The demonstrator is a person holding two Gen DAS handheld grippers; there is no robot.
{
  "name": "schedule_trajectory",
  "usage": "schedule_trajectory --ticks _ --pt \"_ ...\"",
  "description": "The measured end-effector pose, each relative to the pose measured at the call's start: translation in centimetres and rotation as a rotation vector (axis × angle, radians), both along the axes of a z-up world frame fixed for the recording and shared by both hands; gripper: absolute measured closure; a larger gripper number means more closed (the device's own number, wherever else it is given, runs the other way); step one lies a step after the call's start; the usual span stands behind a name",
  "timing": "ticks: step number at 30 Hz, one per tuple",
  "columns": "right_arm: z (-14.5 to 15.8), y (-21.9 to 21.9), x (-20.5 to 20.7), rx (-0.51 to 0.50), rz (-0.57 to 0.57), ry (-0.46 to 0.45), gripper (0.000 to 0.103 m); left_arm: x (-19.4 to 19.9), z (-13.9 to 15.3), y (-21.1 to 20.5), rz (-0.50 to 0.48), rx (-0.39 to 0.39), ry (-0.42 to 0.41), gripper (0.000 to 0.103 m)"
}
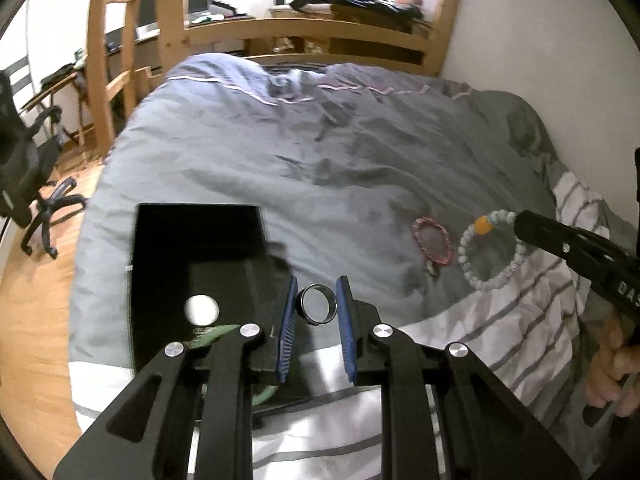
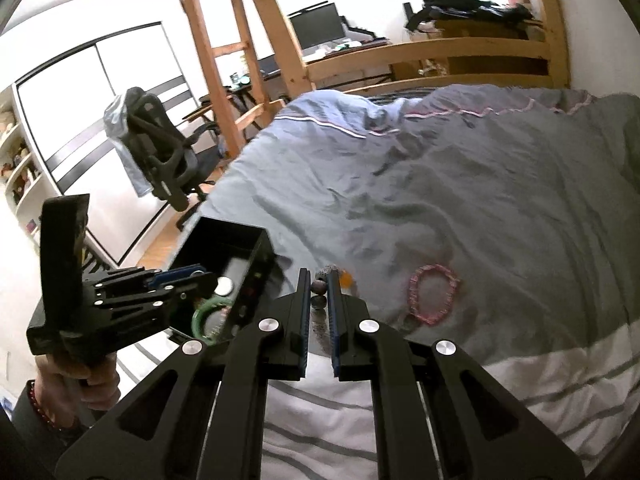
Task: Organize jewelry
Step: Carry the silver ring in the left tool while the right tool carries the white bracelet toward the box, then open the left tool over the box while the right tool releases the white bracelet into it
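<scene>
My left gripper (image 1: 318, 306) is shut on a dark metal ring (image 1: 319, 305), held just right of an open black box (image 1: 200, 264) on the bed. The box holds a white round piece (image 1: 202, 309) and a green bangle (image 1: 212, 336). My right gripper (image 2: 319, 286) is shut on a grey beaded bracelet (image 2: 320, 287) with an orange bead; in the left wrist view that bracelet (image 1: 490, 254) hangs from the right gripper's tip (image 1: 524, 226). A pink braided bracelet (image 1: 434, 242) lies on the duvet, also in the right wrist view (image 2: 434, 294).
A grey duvet (image 1: 360, 152) covers the bed, with a striped sheet (image 1: 520, 312) near me. A wooden bunk frame (image 1: 304, 32) stands at the far end, a wall on the right. An office chair (image 2: 164, 160) stands on the wooden floor at left.
</scene>
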State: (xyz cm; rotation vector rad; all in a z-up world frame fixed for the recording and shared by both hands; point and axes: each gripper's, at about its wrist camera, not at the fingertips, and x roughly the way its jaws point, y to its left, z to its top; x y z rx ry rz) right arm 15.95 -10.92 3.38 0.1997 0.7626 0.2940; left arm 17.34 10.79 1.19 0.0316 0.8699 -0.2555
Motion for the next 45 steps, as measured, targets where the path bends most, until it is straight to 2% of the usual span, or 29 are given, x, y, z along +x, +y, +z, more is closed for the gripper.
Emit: schedule_trajectory --ticks 6,14,19,24,37,44,45 --pt "0.5 3.9 1.2 0.003 0.062 -0.017 0.094 0.4 -0.2 2.6 0.067 -0.042 -0.001 0.084" --pt "1.4 9.2 2.5 0.012 0.156 -0.034 0.094 1.0 -1.1 6.3 0.185 -0.047 0.014 0.084" --pt "1.5 11.4 2.9 0.026 0.194 -0.033 0.094 1.2 -1.7 7.4 0.221 -0.071 0.026 0.084" --pt "1.3 13.3 3.5 0.032 0.227 -0.022 0.094 1.7 -2.2 8.3 0.275 -0.063 0.045 0.084" --pt "-2.7 14.6 4.0 0.044 0.252 0.071 0.094 1.6 -2.6 8.9 0.313 -0.081 0.062 0.084" --pt "-3.7 14.7 4.4 0.056 0.262 0.112 0.093 1.5 -2.5 9.3 0.320 -0.113 0.060 0.084" --pt "-3.8 14.6 4.5 0.049 0.251 0.119 0.092 1.4 -2.3 9.4 0.323 -0.120 0.054 0.081"
